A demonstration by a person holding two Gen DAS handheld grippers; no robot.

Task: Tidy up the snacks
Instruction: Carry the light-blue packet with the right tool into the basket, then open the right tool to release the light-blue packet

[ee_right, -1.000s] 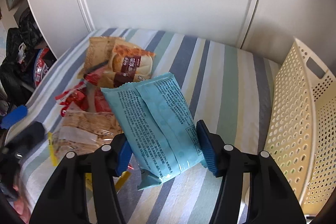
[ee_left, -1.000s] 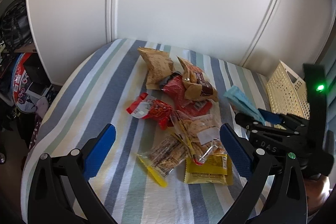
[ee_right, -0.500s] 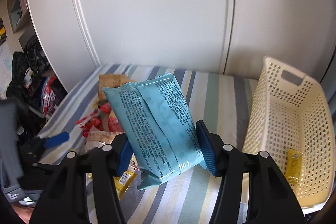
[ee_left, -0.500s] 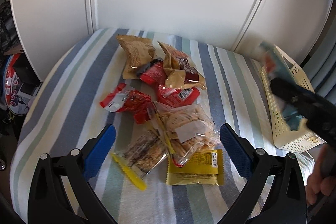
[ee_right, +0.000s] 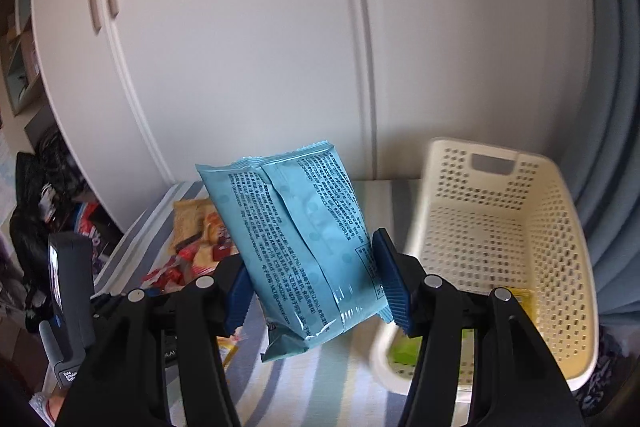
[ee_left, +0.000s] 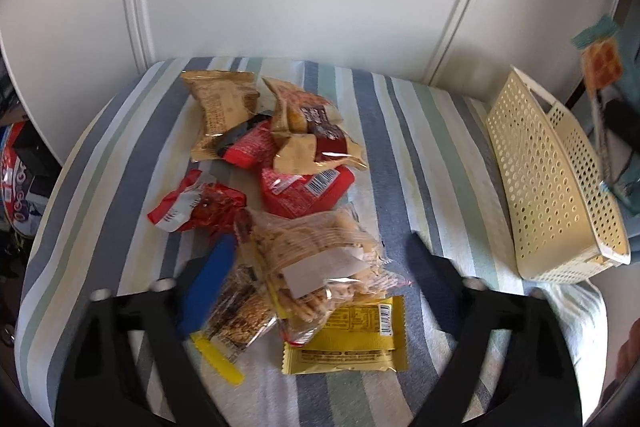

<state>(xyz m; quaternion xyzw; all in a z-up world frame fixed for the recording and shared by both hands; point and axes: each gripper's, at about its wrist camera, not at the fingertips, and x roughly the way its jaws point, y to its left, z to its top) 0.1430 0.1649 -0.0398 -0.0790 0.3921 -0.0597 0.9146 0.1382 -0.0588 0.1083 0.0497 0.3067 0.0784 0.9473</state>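
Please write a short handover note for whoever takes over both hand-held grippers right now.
Right hand-held gripper: shut on the blue snack packet, held in the air beside the cream basket, not yet over it.
Left hand-held gripper: open, holding nothing, low over the snack pile, fingers astride the clear cracker bag.
Done: a yellow packet and something green lie in the basket.
Left: drop the blue packet in, then move the pile across, including the yellow packet and red wrappers on the striped cloth.
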